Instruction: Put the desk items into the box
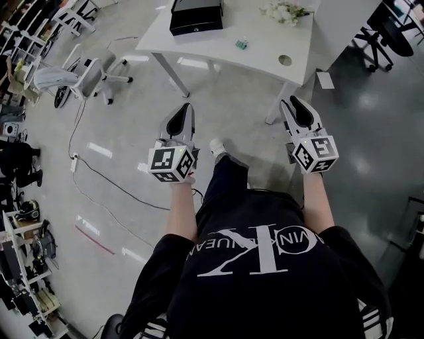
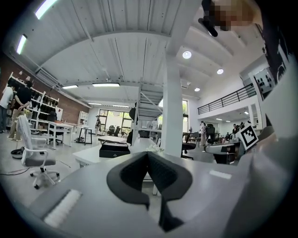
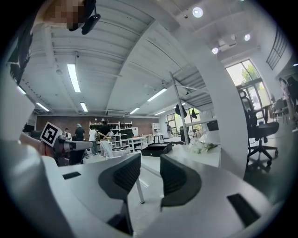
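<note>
The left gripper (image 1: 187,110) is held closed, its two dark pads met at the tips with nothing caught between them, as is plainly shown in the left gripper view (image 2: 148,155). The right gripper (image 1: 289,104) is held released, and a clear gap is seen between its pads in the right gripper view (image 3: 150,161), with only floor and far furniture behind it. Both are carried at waist height over bare floor, well apart from the work.

Ahead stands the white desk (image 1: 218,49), and on it the black box (image 1: 196,16) is set near the far left edge. The desk items are spread to its right: a small teal item (image 1: 241,44) near the front edge and a bunch of white flowers (image 1: 285,12) toward the back. Nothing has been placed in the box yet, as far as can be judged (its inside is not shown clearly from here).

Several things could go wrong. The teal item lies close to the edge and could be knocked to the floor by a hurried approach. The flowers could be crushed if clamped hard, or shed if gripped loosely. A cable (image 1: 112,179) trails across the floor at the left and could be caught underfoot.
</note>
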The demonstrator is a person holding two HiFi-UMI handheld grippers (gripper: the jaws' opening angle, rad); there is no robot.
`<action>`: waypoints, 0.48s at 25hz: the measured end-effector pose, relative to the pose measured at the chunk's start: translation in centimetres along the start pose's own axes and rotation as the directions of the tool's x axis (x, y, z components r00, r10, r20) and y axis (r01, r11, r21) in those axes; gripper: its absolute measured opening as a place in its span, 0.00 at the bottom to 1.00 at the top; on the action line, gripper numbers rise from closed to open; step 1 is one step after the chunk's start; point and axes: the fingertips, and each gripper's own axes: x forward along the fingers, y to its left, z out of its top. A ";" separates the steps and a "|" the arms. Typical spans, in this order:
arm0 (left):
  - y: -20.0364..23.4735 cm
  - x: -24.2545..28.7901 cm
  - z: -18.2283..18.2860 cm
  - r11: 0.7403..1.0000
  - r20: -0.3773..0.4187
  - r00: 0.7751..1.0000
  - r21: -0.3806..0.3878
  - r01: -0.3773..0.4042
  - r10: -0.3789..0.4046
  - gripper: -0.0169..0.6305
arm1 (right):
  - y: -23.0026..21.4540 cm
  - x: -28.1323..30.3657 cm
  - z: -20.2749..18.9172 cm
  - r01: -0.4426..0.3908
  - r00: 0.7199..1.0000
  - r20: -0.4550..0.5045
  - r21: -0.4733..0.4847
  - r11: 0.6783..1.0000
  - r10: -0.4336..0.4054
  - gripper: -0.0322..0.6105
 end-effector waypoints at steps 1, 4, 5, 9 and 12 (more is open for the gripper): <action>0.0 0.5 0.2 1.000 0.005 1.000 0.001 0.005 -0.005 0.04 | -0.1 0.3 0.2 -0.001 1.000 0.001 -0.005 1.000 0.001 0.20; 0.4 2.0 0.5 1.000 0.012 1.000 0.005 0.019 -0.019 0.04 | -0.6 1.6 0.7 -0.005 1.000 0.004 -0.012 1.000 0.005 0.20; 0.7 2.4 0.6 1.000 0.011 1.000 0.006 0.021 -0.021 0.04 | -0.8 2.3 0.9 -0.007 1.000 0.006 -0.010 1.000 0.007 0.20; 2.6 3.9 0.3 1.000 0.001 1.000 0.011 0.010 -0.010 0.04 | -0.9 5.5 0.8 -0.030 1.000 0.000 -0.005 1.000 0.030 0.20; 4.4 4.8 0.1 1.000 -0.004 1.000 0.004 -0.004 0.004 0.04 | -0.5 7.6 0.5 -0.047 0.999 -0.011 -0.009 0.999 0.047 0.20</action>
